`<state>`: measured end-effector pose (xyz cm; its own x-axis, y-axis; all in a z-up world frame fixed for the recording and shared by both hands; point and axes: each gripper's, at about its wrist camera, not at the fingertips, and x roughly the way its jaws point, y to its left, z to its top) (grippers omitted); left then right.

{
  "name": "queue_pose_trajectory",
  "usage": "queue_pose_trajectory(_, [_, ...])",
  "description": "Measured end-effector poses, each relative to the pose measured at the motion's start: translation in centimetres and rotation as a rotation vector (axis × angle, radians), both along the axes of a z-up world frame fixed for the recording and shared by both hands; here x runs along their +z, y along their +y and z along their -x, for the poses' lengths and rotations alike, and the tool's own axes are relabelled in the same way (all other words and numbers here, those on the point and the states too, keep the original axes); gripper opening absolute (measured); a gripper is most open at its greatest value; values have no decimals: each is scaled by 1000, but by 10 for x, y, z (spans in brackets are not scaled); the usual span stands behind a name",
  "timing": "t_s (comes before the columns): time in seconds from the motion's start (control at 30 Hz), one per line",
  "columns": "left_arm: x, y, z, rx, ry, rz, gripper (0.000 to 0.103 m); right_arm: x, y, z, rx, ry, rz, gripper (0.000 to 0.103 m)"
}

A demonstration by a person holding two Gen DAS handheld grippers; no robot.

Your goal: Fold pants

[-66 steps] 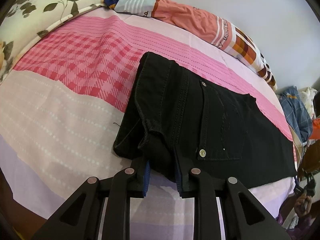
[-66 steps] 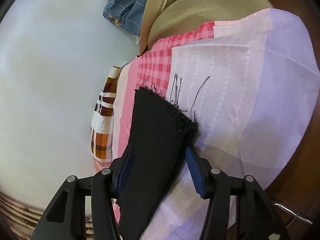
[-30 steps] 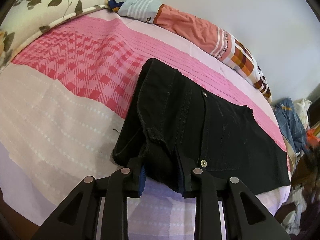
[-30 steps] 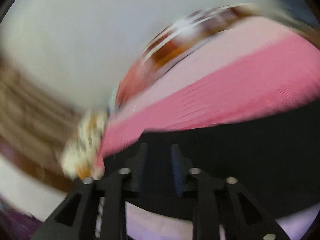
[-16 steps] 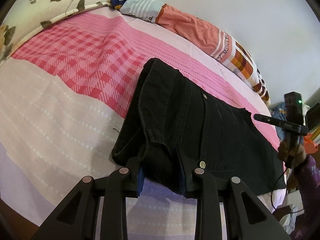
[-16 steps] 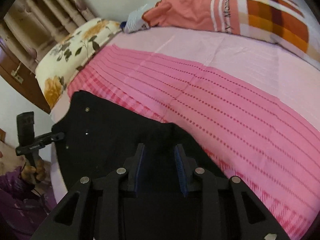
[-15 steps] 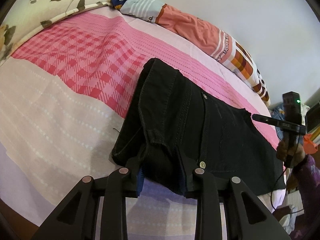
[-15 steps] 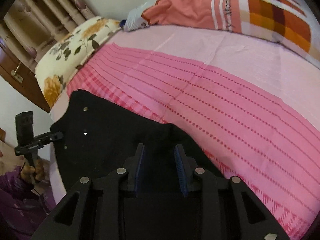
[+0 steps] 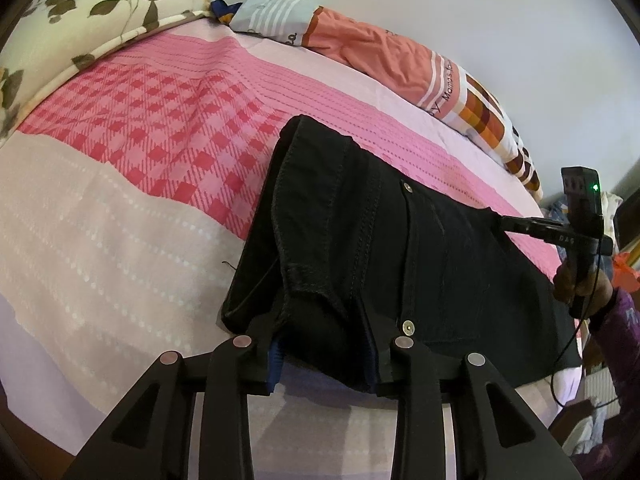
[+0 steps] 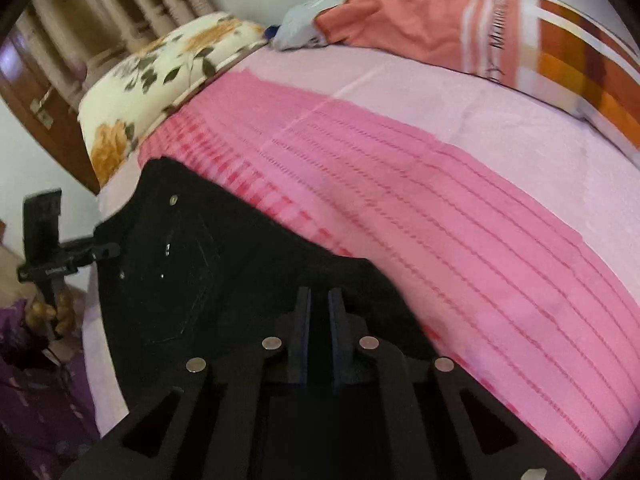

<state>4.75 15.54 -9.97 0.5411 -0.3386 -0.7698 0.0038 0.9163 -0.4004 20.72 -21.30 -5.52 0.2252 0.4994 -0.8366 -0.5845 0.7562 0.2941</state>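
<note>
Item: black pants (image 9: 400, 256) on bed (image 9: 120, 208), long axis left-to-right between my grippers; left fingers (image 9: 276, 356) clamp waistband corner, right fingers (image 10: 302, 312) nearly closed on far fabric.

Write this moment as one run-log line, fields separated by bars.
stage: fold | left gripper: shut on black pants waistband | right gripper: shut on black pants | surface: pink bedsheet

Room: bedroom, plain white wall (image 9: 500, 20).
My view: bed (image 9: 132, 216) with pink checked sheet, floral pillow (image 10: 160, 76) at the head, brown wooden door (image 10: 36, 92) beyond, daylight.
</note>
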Motion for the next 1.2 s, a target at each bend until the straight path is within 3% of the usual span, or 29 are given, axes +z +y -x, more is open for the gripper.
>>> queue_pose_trajectory(0.07, [-1, 0, -1, 3, -2, 5, 34, -3, -6, -6, -5, 22, -4, 26])
queue_pose_trajectory(0.33, [-1, -1, -1, -3, -2, -5, 35, -19, 19, -5, 109, 89, -11, 31])
queue_pose_trajectory(0.43, [0, -1, -2, -6, -5, -9, 35, -19, 29, -2, 133, 58, 9, 27])
queue_pose_trajectory(0.47, [0, -1, -1, -6, -7, -10, 35, -21, 29, -5, 113, 42, 23, 18])
queue_pose_trajectory(0.53, [0, -2, -2, -6, -11, -11, 36, -22, 27, -8, 91, 35, 7, 15])
queue_pose_trajectory(0.73, [1, -3, 0, -4, -30, -16, 36, -13, 35, 6, 48, -79, 83, 12])
queue_pose_trajectory(0.87, [5, -2, 1, 21, -53, -15, 37, -7, 22, -3, -47, -99, 49, 5])
queue_pose_trajectory(0.93, [8, 2, 0, 55, -66, -21, 37, -4, 6, -11, -91, -64, -58, 5])
queue_pose_trajectory(0.97, [9, 6, 0, 69, -71, -20, 37, -5, 0, -16, -87, -41, -91, 5])
queue_pose_trajectory(1.03, [3, 15, -2, 89, -49, 14, 37, -12, 4, -18, -79, -41, -49, 5])
queue_pose_trajectory(1.1, [-2, 20, -3, 102, -28, 51, 37, -8, -2, -18, -80, -32, -110, 5])
queue_pose_trajectory(1.2, [3, 14, -4, 83, -40, 5, 37, 0, -14, -21, -92, -41, -146, 11])
